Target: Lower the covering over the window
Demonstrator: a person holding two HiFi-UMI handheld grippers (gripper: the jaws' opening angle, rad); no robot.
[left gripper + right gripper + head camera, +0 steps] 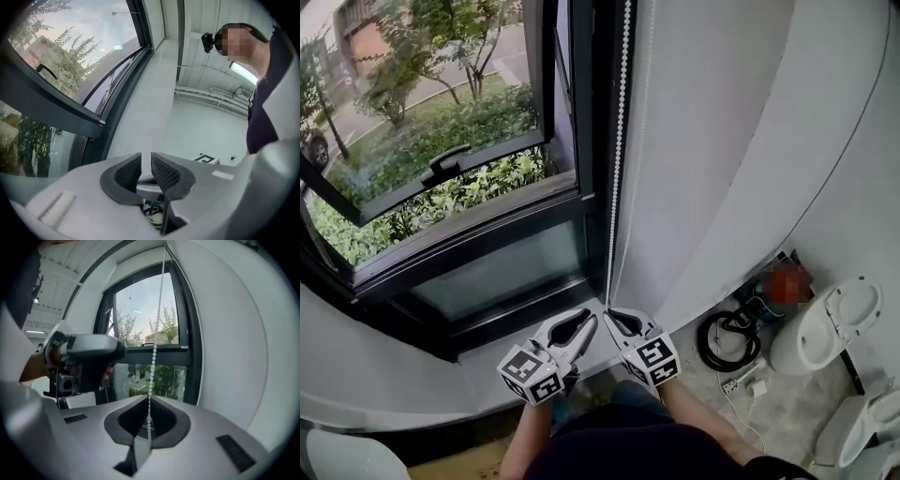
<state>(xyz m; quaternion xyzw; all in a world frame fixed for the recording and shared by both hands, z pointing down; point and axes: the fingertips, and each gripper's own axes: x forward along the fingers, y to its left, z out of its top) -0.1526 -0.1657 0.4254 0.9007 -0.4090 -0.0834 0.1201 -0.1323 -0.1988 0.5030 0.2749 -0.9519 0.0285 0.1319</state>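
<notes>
Beside the window [441, 187] frame: bead chain [620, 141] hanging straight, right gripper [611, 317] clamped on it; left gripper [592, 322] slightly ajar, empty. Glass wholly uncovered, covering unseen; lowering seemingly barely begun.

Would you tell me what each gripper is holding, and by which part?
Right gripper pinches the bead chain low on its length; left gripper holds nothing.

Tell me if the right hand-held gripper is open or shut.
Shut on the bead chain: in its own view the right hand-held gripper has its jaws together, with the chain pinched between them and running straight up.
</notes>
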